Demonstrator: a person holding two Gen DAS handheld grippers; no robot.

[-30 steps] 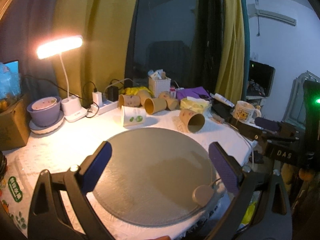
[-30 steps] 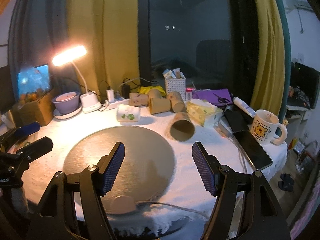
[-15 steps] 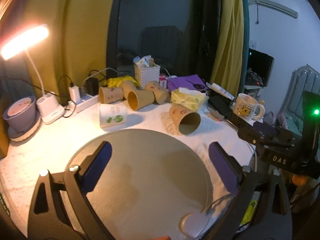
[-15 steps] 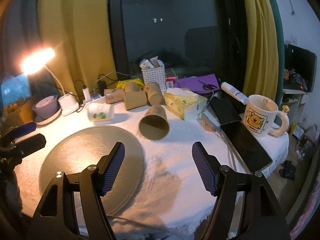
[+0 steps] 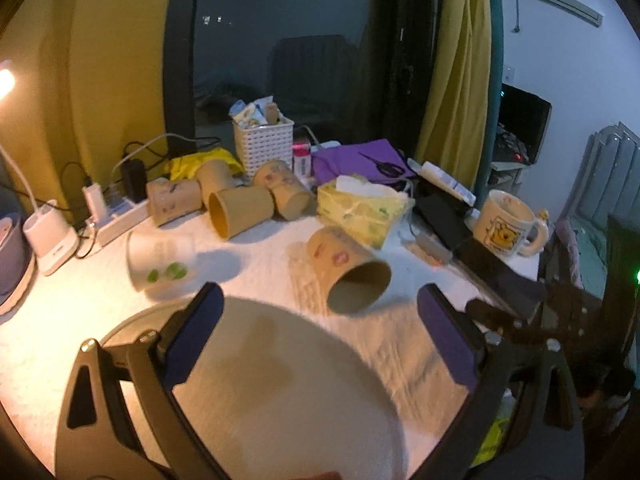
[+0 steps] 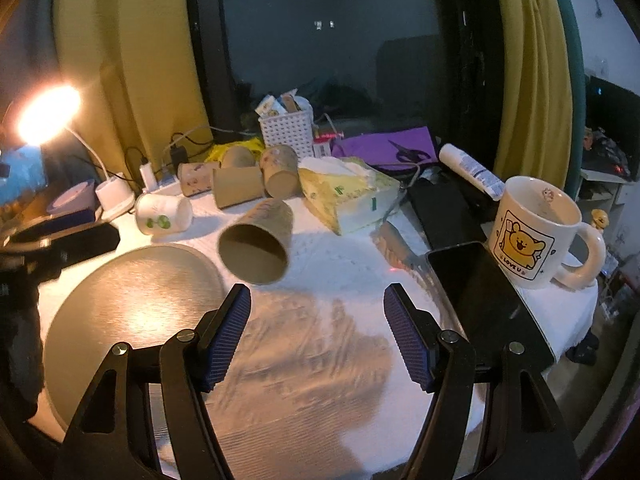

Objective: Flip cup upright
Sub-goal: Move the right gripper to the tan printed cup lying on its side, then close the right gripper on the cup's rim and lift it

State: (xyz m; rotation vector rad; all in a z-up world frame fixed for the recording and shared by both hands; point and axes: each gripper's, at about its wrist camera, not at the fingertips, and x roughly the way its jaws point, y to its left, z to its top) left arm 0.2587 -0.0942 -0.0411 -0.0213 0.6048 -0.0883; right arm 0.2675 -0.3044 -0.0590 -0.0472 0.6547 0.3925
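A brown paper cup lies on its side on the white tablecloth, mouth toward me, beside the round metal tray. It also shows in the right wrist view. My left gripper is open and empty, just short of the cup, above the tray. My right gripper is open and empty, a little right of and in front of the cup. Several more paper cups lie on their sides behind it. A white cup lies on its side at the left.
A yellow tissue pack, a black phone and a bear mug are at the right. A white basket, power strip and lit desk lamp stand at the back and left.
Both grippers have moved forward and to the right toward the lying brown cup, which is now larger and nearer in both views. Both stay open.
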